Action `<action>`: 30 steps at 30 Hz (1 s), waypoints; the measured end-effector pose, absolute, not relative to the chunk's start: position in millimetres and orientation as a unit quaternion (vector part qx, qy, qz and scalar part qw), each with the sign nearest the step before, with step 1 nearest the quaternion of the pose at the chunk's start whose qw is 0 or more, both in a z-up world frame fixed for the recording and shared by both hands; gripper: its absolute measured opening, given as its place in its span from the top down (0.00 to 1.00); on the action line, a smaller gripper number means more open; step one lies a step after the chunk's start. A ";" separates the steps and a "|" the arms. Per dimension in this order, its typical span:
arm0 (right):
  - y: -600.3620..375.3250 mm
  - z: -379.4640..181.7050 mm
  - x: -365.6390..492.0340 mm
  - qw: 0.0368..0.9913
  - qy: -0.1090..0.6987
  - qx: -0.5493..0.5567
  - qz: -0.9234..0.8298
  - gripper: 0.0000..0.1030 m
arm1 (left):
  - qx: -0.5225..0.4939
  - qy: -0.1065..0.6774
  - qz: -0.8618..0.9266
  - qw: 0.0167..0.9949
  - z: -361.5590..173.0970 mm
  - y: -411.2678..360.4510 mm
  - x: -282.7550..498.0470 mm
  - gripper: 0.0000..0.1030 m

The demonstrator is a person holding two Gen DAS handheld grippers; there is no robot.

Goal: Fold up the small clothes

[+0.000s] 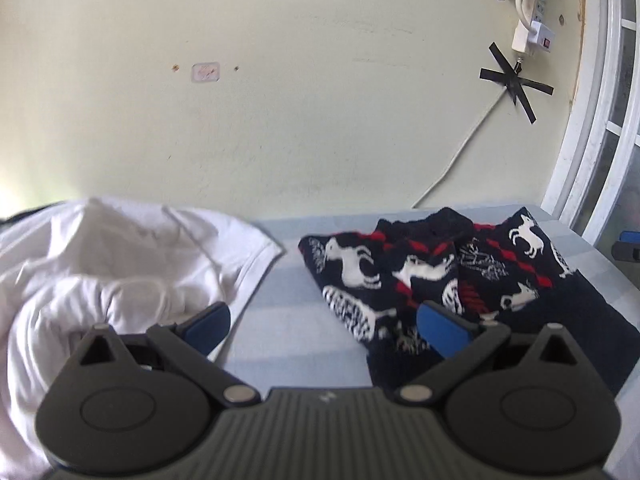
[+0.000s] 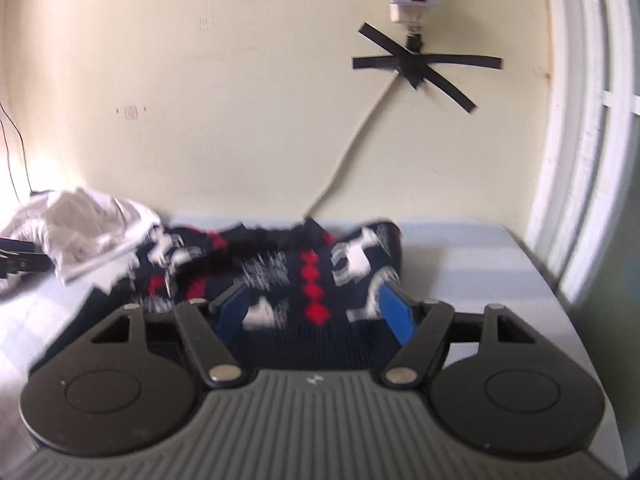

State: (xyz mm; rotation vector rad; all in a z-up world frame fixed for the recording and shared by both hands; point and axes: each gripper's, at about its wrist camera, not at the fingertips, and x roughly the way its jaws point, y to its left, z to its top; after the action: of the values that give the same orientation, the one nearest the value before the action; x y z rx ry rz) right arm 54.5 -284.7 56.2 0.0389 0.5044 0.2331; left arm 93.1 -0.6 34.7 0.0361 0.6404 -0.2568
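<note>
A dark navy knitted garment (image 1: 440, 280) with white animal figures and red diamonds lies crumpled on the light blue table (image 1: 288, 336), right of centre. My left gripper (image 1: 324, 326) is open and empty, low over the bare strip between this garment and a heap of white clothes (image 1: 120, 264). In the right wrist view the same navy garment (image 2: 280, 276) lies right in front of my right gripper (image 2: 316, 308), which is open with its blue pads on either side of the fabric's near edge. The view is blurred.
The white clothes (image 2: 80, 232) fill the table's left side. A pale wall (image 1: 280, 100) stands just behind the table with a taped power strip (image 1: 532, 20) and cable. A white window frame (image 1: 592, 120) runs along the right, past the table's right edge.
</note>
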 end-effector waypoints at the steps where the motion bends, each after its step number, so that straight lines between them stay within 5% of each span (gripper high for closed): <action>1: -284.6 59.8 72.6 0.958 0.255 0.023 0.126 0.28 | 0.026 0.316 -0.124 0.940 38.2 -8.0 111.0 0.00; 12: -270.3 8.0 291.2 0.911 0.382 0.061 0.144 0.26 | 0.074 0.413 -0.120 0.900 -16.3 -109.7 286.6 0.12; 14: -267.5 -8.2 314.6 0.903 0.404 0.056 0.137 0.26 | 0.064 0.441 -0.123 0.886 -33.6 -117.5 304.8 0.43; 17: -264.8 -28.5 332.7 0.892 0.426 0.054 0.142 0.33 | 0.040 0.463 -0.140 0.875 -51.7 -120.8 314.2 0.76; 18: -261.5 -32.9 333.6 0.887 0.430 0.054 0.158 0.60 | 0.038 0.458 -0.145 0.876 -51.7 -121.6 311.7 0.82; 19: -257.8 -33.8 331.1 0.887 0.428 0.048 0.169 0.74 | 0.037 0.457 -0.150 0.876 -51.3 -122.5 308.6 0.86; 21: -250.7 -26.4 318.6 0.898 0.407 0.021 0.167 0.87 | 0.043 0.444 -0.148 0.883 -45.3 -123.1 297.3 0.87; 30: -292.7 56.9 179.4 0.939 0.284 0.047 0.190 0.87 | 0.029 0.321 -0.205 0.924 27.3 -107.8 151.6 0.87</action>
State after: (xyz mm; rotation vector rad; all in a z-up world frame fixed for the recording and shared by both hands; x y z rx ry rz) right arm 179.4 -292.7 56.9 0.0969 0.5806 0.3874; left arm 151.6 -107.8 27.3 0.0596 0.6578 -0.4213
